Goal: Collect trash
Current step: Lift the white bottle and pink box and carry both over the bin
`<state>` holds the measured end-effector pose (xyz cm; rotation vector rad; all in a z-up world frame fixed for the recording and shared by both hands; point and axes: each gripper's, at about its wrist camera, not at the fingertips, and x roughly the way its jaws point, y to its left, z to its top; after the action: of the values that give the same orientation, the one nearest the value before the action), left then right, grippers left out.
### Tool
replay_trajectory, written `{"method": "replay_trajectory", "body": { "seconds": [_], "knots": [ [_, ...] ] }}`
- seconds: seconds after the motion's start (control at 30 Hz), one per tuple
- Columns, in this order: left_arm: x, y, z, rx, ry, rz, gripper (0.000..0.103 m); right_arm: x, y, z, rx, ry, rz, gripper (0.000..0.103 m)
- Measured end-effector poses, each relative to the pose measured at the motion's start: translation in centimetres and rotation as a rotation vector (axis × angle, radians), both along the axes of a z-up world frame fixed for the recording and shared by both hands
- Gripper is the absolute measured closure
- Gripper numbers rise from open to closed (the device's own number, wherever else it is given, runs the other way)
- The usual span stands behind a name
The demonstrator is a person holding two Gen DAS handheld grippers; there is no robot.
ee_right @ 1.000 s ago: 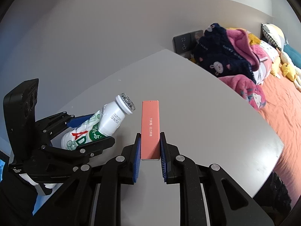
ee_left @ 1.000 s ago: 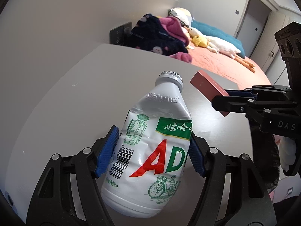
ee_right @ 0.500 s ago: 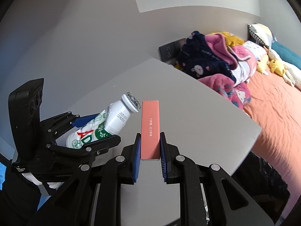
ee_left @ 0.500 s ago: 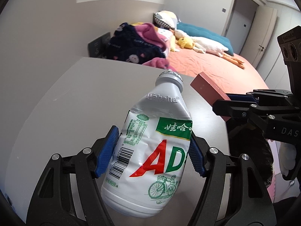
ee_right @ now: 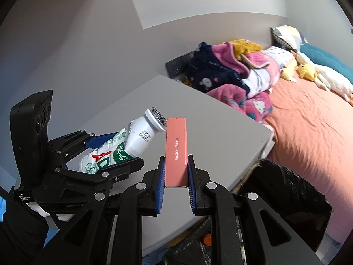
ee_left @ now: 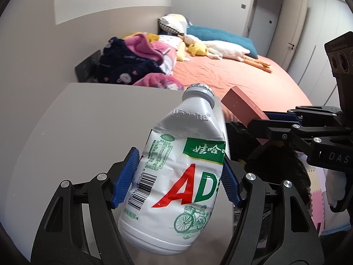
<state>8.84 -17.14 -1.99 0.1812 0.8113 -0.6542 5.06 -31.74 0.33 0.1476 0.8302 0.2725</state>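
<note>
**Two pieces of trash in hand, bin close by**

Both grippers are loaded and held above the grey table (ee_right: 220,145). The left gripper (ee_left: 176,178) is clamped on a white Wahaha AD milk bottle (ee_left: 176,176), its blue pads pressing the crumpled label at the bottle's middle, cap tilted up and forward. The right gripper (ee_right: 175,172) is closed on a slim salmon-pink box (ee_right: 176,152), held upright by its lower half, with the bottle's cap just beside the box's top.

A black bin bag (ee_right: 284,187) sits off the table's right edge, between table and bed (ee_right: 308,119); it looks like the drop point. To do this well, carry each item fully over the bag's mouth before releasing, right gripper first since it is nearer. Keep the squeeze steady: the bottle wall is soft and could slip. Stagger the two drops so bottle and box do not knock together.
</note>
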Motion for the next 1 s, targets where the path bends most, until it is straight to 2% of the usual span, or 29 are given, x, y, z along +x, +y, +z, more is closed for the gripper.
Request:
{"method": "replay_trajectory", "body": {
  "seconds": [1.0],
  "knots": [
    [-6.3, -12.0, 1.3, -0.007, -0.022, -0.260, 0.035, -9.7, -11.2, 0.9, 0.003, -0.025, -0.250, 0.083]
  ]
}}
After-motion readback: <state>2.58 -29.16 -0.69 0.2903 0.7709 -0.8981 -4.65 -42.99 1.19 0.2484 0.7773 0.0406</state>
